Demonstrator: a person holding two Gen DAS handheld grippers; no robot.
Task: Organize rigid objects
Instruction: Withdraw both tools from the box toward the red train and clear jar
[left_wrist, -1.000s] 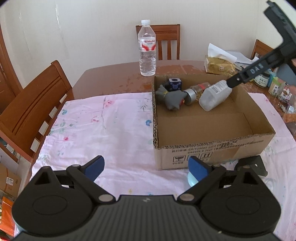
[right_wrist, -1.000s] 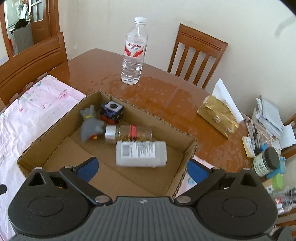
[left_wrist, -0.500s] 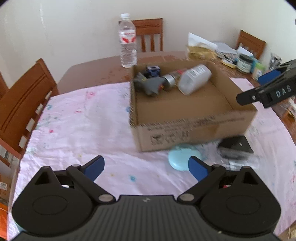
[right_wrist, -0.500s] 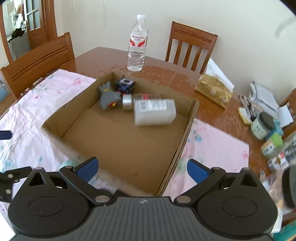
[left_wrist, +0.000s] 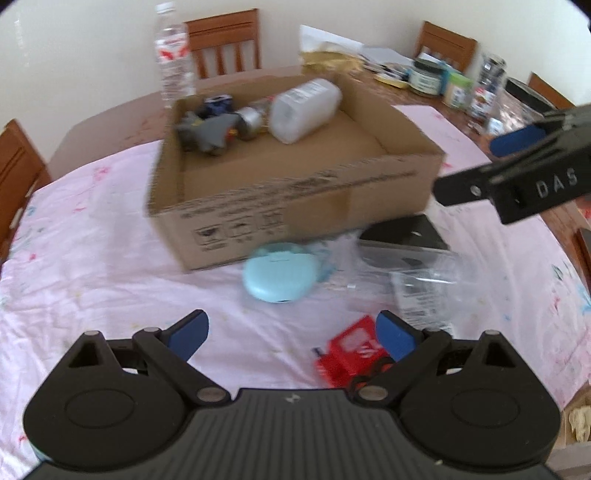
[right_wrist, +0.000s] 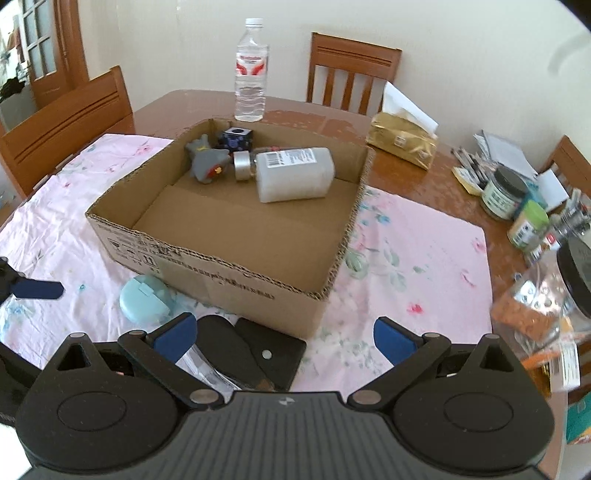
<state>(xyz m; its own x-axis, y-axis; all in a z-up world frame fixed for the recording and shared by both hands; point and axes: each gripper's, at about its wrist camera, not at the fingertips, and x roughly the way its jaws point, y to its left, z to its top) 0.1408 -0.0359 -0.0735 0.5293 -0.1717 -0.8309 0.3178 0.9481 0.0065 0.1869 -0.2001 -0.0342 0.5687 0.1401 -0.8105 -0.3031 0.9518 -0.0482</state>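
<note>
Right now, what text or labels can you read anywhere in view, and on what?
"DAS": white letters on the right tool.
Water bottle: red and white label, brand too blurred to read.
Box: printed line and handling symbols on the front wall, too small to read.
White bottle: barcode and fine print, unreadable.
Red pack: white marks, blurred.
Jars: labels unreadable.

Brown corrugated cardboard box (right_wrist: 236, 236): matt, rough-cut rim. Pink floral cloth (right_wrist: 417, 258): soft, creased. Dark wooden tabletop (right_wrist: 325, 118): glossy. Pale blue plastic case (left_wrist: 279, 277): smooth. Frosted white plastic bottle (right_wrist: 295, 179): matt. Clear plastic water bottle (right_wrist: 251, 74): shiny.
</note>
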